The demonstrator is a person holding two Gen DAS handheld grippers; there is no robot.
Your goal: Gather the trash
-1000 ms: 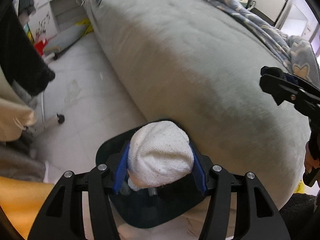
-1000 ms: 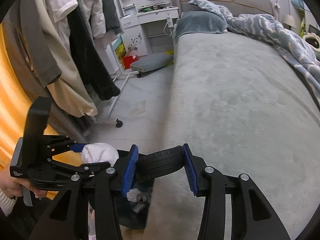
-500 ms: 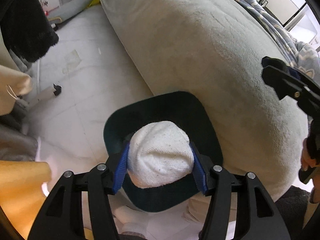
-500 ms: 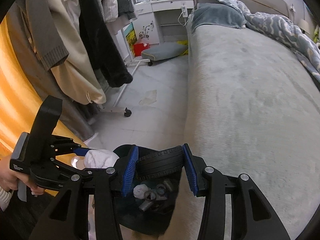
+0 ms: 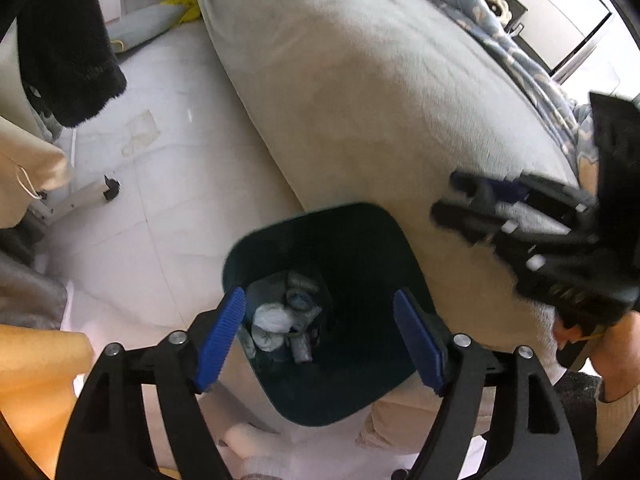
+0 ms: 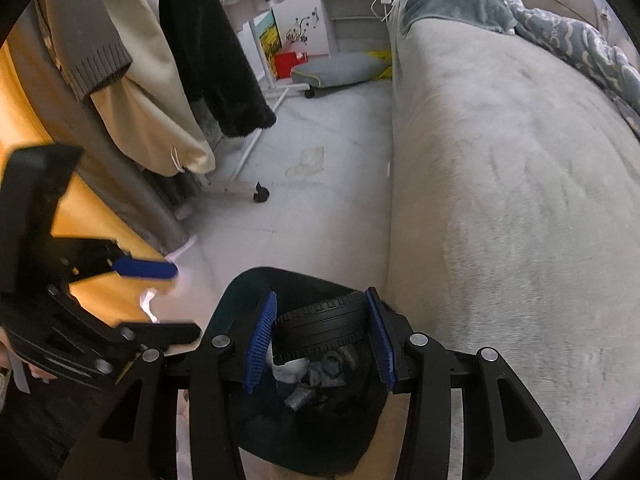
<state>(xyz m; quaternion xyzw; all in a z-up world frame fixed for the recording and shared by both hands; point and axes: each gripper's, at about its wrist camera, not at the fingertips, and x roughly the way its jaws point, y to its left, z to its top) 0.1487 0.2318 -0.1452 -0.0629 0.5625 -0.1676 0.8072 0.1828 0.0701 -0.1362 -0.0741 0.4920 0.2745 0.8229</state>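
Drop-off step: our left gripper (image 5: 320, 336), jaws just opened and empty, hung above the bin (image 5: 384, 232); our right gripper (image 6: 320, 336) clamped a toy tyre (image 6: 320, 320), due for release next.

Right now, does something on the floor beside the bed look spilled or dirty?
Yes. A yellowish dried stain marks the pale tile floor between the clothes rack foot and the bed. It looks like an old spill.
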